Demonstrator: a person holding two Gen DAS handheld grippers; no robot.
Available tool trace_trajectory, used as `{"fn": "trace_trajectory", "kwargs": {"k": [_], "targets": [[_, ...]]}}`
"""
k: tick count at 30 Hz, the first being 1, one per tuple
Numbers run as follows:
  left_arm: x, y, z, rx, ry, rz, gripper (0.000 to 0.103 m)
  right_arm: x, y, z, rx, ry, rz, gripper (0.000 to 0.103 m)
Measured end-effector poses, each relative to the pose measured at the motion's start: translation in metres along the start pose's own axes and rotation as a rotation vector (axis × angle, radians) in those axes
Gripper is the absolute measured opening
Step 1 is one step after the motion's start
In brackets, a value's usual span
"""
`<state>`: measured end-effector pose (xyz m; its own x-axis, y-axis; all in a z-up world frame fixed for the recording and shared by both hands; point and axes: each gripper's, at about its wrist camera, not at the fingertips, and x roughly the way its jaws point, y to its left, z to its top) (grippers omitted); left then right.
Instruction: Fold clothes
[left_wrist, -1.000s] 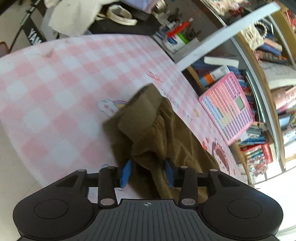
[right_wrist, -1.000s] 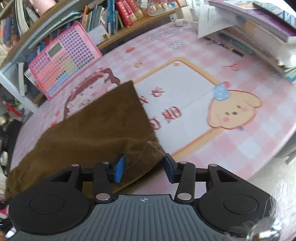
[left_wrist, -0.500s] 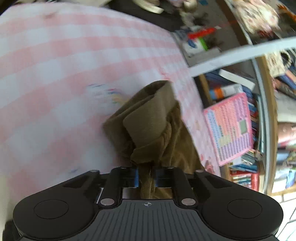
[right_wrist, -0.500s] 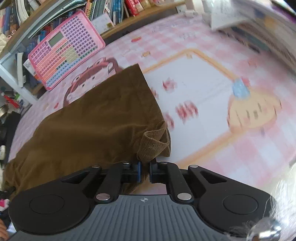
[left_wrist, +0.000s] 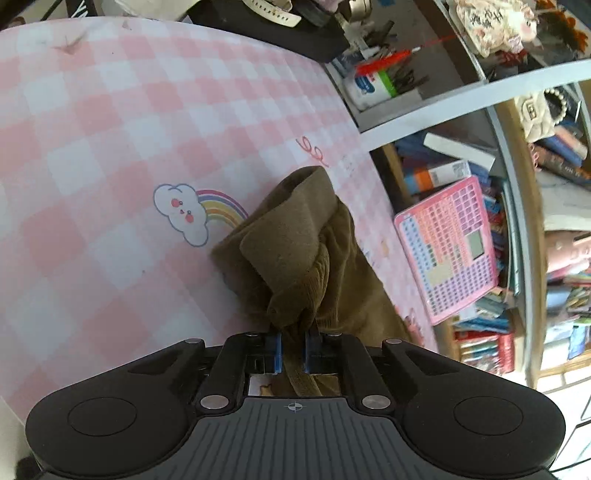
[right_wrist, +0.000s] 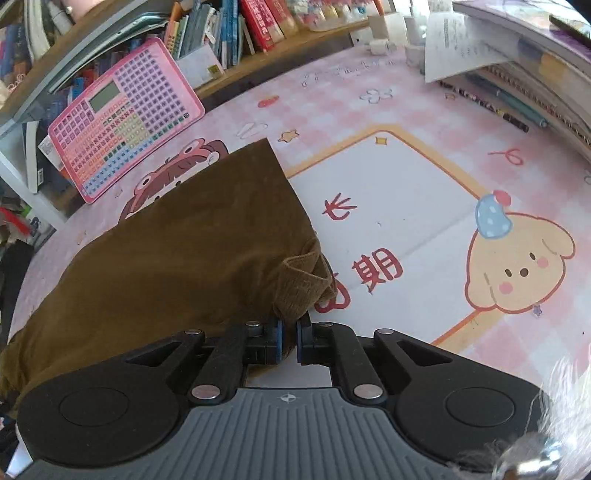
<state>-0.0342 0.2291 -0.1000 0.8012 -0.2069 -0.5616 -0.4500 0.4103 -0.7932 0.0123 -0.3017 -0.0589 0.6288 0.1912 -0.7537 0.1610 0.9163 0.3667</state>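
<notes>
Both grippers pinching the brown garment (right_wrist: 184, 236) on the pink mat (left_wrist: 110, 147).
Left gripper (left_wrist: 293, 349) is clamping a bunched end, right gripper (right_wrist: 290, 341) a curled corner; lifting evenly and keeping the cloth taut should give a cleaner fold.

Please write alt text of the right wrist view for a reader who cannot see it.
The right gripper is shut on a folded corner of a brown garment that lies on a pink checked mat with a cartoon puppy. A pink toy keyboard leans against bookshelves behind.
</notes>
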Motion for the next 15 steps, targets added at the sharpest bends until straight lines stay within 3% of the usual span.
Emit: {"fn": "trace_trajectory", "kwargs": {"k": [3, 5, 9, 11, 15], "targets": [[0.000, 0.004, 0.000, 0.000, 0.010, -0.003, 0.016, -0.002, 0.004, 0.000, -0.018, -0.003, -0.025, 0.014], [-0.002, 0.009, 0.000, -0.016, 0.009, -0.003, 0.026, -0.008, 0.008, -0.001, -0.022, -0.020, -0.059, 0.035], [0.000, 0.015, -0.001, -0.041, 0.003, -0.037, 0.028, -0.024, 0.024, -0.006, -0.076, -0.070, -0.114, 0.042], [0.000, 0.016, -0.001, -0.047, -0.001, -0.048, 0.028, -0.034, 0.035, -0.009, -0.120, -0.116, -0.170, 0.063], [0.001, 0.019, -0.003, -0.060, -0.012, -0.064, 0.028, -0.045, 0.066, -0.017, -0.257, -0.199, -0.205, 0.063]]}}
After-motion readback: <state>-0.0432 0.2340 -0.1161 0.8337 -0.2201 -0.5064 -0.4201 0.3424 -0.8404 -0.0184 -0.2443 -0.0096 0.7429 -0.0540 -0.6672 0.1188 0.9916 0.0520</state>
